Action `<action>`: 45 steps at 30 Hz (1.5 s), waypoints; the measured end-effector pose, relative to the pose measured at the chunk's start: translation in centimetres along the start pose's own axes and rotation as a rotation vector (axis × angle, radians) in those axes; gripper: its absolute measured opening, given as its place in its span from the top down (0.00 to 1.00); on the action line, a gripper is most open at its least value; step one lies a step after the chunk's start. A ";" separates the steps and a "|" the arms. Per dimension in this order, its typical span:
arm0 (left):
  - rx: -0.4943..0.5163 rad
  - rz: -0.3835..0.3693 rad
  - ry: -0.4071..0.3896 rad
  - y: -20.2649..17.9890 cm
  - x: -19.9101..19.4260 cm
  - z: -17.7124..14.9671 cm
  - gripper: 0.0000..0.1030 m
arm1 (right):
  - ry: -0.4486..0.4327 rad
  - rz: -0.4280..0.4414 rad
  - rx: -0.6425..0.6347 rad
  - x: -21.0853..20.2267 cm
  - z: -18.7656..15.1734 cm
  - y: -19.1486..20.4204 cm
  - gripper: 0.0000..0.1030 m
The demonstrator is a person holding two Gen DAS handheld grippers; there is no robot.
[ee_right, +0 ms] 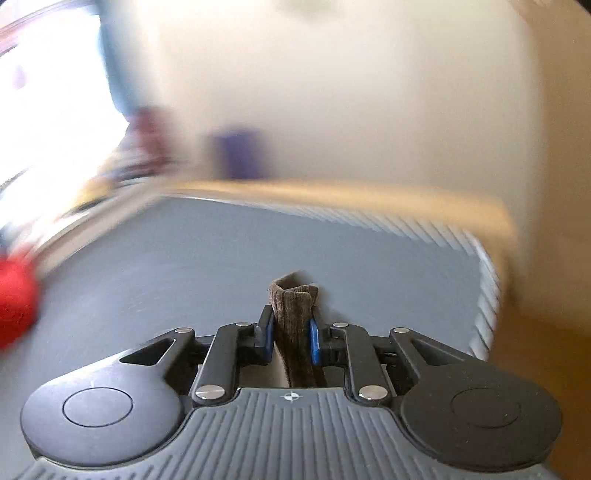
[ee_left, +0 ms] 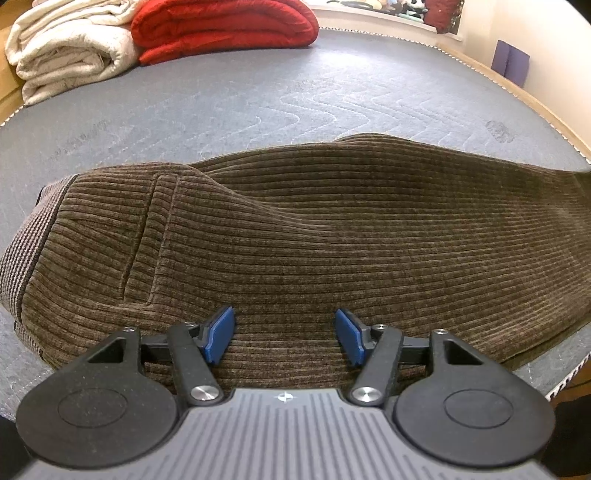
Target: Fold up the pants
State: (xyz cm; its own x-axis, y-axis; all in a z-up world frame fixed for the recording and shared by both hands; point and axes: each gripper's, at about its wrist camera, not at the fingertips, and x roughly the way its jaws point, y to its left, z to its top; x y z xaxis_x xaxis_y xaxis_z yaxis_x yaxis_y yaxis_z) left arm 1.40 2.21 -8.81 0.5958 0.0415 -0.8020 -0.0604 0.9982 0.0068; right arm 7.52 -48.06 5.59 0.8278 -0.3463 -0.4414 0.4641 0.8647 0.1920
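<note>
Brown ribbed pants (ee_left: 314, 229) lie across the grey mattress (ee_left: 258, 103), waistband at the left, legs running off to the right. My left gripper (ee_left: 284, 334) hovers over the near edge of the pants, its blue pads (ee_left: 221, 332) wide apart and nothing pinched between them. In the blurred right wrist view, my right gripper (ee_right: 291, 332) is shut on a bunched fold of the brown pants (ee_right: 293, 306), which sticks up between the pads above the mattress (ee_right: 221, 251).
A folded cream blanket (ee_left: 66, 48) and a red quilt (ee_left: 221, 26) sit at the far left of the mattress. A purple object (ee_left: 511, 61) stands by the wall at right. The mattress edge (ee_right: 484, 280) and wooden floor lie to the right.
</note>
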 end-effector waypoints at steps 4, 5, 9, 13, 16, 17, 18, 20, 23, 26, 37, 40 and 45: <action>0.009 -0.026 0.008 0.6 -0.2 0.1 0.34 | -0.116 0.272 -0.367 -10.1 -6.1 12.8 0.81; 0.011 -0.031 0.009 0.7 -0.1 0.1 0.35 | -0.114 0.336 -0.431 -12.0 -8.4 15.2 0.81; -0.005 -0.072 0.024 1.3 -0.3 0.3 0.29 | 0.165 0.577 -0.745 -15.1 -19.8 22.5 0.73; -0.012 -0.111 0.039 2.3 -0.8 0.2 0.26 | 0.493 0.695 -0.928 -16.8 -26.1 24.9 0.76; -0.060 -0.142 0.053 3.5 -1.1 0.5 0.26 | 0.423 0.748 -1.053 -19.6 -25.9 25.6 0.72; -0.085 -0.154 0.059 4.0 -1.0 0.6 0.26 | 0.397 0.743 -1.059 -20.1 -25.4 25.7 0.69; -0.111 -0.165 0.064 4.4 -1.0 0.8 0.26 | 0.383 0.732 -1.042 -20.1 -24.6 25.6 0.68; -0.140 -0.177 0.072 5.0 -0.9 0.9 0.26 | 0.372 0.685 -0.981 -19.2 -23.2 25.1 0.60; -0.125 -0.174 0.072 5.1 -1.0 0.9 0.26 | 0.354 0.569 -0.905 -16.4 -22.6 24.4 0.57; -0.096 -0.168 0.067 4.9 -1.2 0.7 0.26 | 0.419 0.544 -0.830 -14.3 -23.5 24.5 0.57; -0.118 -0.177 0.070 4.5 -0.7 0.8 0.24 | 0.330 0.678 -0.873 -15.8 -22.7 24.1 0.83; -0.125 -0.172 0.073 4.4 -0.4 1.1 0.23 | 0.421 0.711 -0.958 -15.9 -23.5 23.5 0.82; -0.067 -0.154 0.065 3.4 -0.6 0.9 0.21 | 0.385 0.658 -0.991 -16.0 -25.1 23.9 0.60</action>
State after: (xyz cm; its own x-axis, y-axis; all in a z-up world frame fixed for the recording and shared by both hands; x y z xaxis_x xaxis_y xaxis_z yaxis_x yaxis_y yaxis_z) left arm 1.58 5.65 -7.80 0.5491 -0.1172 -0.8275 -0.0269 0.9871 -0.1577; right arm -2.54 -12.76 -4.75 0.5888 0.2397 -0.7719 -0.5781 0.7924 -0.1949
